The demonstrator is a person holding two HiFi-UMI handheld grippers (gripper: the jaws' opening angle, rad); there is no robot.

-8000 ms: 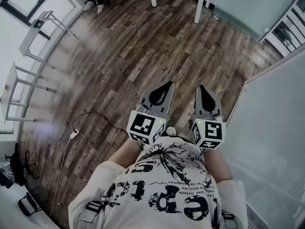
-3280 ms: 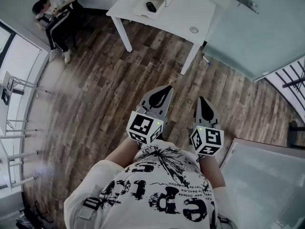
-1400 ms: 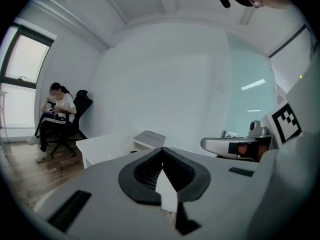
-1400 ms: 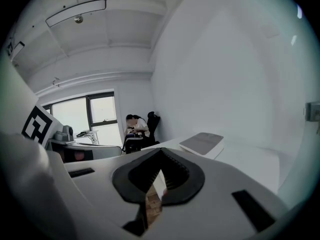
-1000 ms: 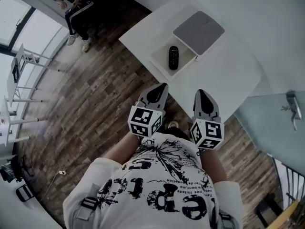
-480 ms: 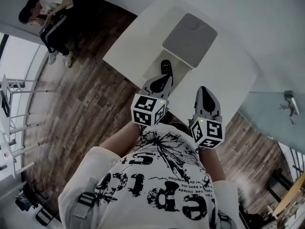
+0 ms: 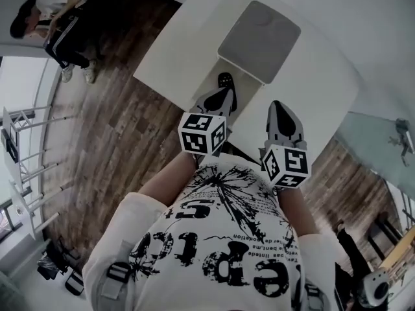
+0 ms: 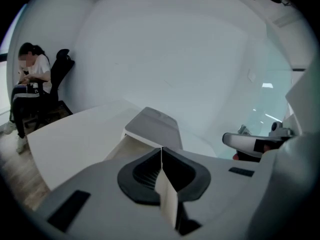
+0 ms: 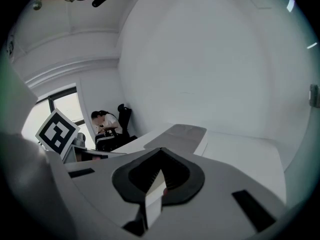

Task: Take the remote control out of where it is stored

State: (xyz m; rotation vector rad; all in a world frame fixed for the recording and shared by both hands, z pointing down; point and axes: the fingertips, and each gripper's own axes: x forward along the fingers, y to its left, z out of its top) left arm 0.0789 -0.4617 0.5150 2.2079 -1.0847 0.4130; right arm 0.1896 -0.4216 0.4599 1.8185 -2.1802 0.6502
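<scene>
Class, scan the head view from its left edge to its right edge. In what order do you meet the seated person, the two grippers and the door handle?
seated person → left gripper → right gripper → door handle. The remote control and the grey lid overlap the grippers' span, so they are left out.

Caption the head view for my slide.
Left gripper and right gripper, shut and empty, near a table with a remote in an open drawer.
</scene>
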